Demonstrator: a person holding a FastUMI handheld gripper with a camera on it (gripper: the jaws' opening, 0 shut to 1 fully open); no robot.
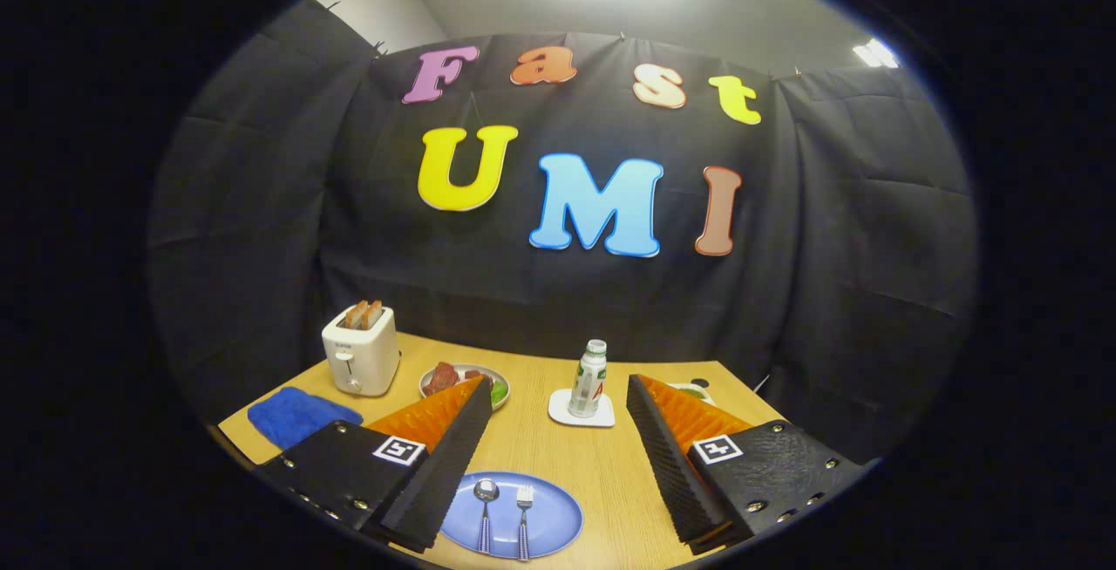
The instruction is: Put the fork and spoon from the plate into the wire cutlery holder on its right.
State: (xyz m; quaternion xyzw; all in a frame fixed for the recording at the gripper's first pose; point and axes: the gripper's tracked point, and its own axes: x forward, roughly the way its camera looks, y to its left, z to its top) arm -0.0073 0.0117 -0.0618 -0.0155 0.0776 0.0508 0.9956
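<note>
A blue plate lies on the wooden table, low between my two fingers and nearer the left one. On it rest a spoon and, to its right, a fork, side by side with striped handles pointing toward me. My gripper is open and held above the table, with nothing between its fingers. Its orange-and-black left finger and right finger stand wide apart. Behind the right finger a pale object peeks out, mostly hidden.
A white toaster holding toast stands at the back left, with a blue cloth in front of it. A bowl of food sits beyond the left fingertip. A small bottle stands on a white coaster ahead.
</note>
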